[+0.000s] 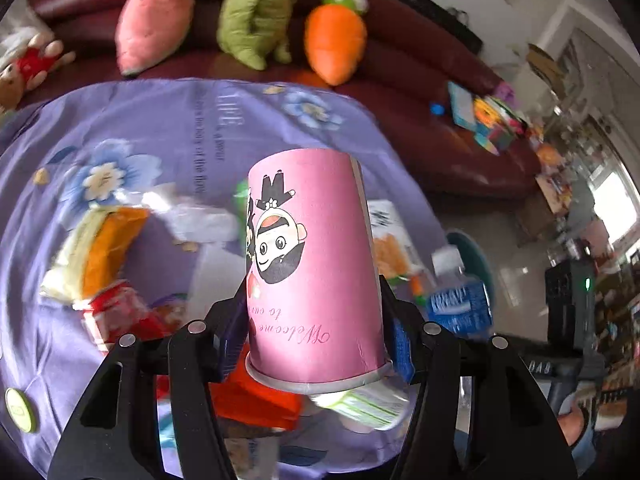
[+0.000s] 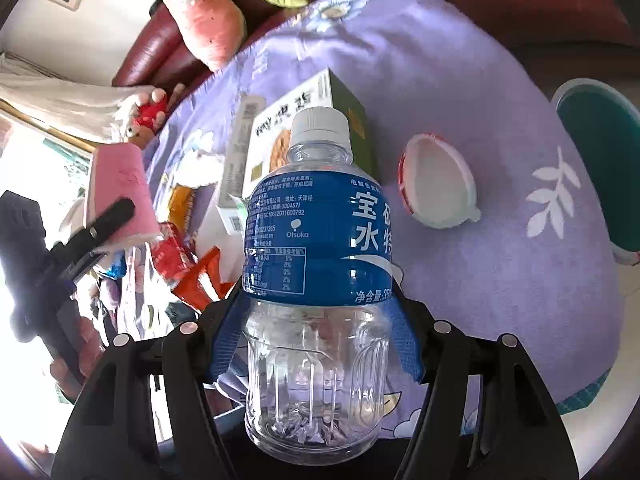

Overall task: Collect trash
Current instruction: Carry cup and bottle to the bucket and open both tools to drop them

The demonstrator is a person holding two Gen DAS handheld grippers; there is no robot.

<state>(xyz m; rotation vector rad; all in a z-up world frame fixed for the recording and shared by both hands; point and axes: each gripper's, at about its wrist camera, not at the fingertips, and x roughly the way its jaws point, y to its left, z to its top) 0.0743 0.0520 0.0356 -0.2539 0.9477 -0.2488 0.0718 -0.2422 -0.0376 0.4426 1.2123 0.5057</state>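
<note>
My left gripper is shut on a pink paper cup with a cartoon face, held upside down above the table. It also shows in the right wrist view. My right gripper is shut on an empty clear bottle with a blue label and white cap, also seen in the left wrist view. Loose trash lies on the purple flowered tablecloth: an orange wrapper, a red wrapper, a cracker box and a white lid.
A teal bin stands past the table's right edge. A dark red sofa behind the table carries a pink plush, a green plush and a carrot plush. Books lie on the sofa's right end.
</note>
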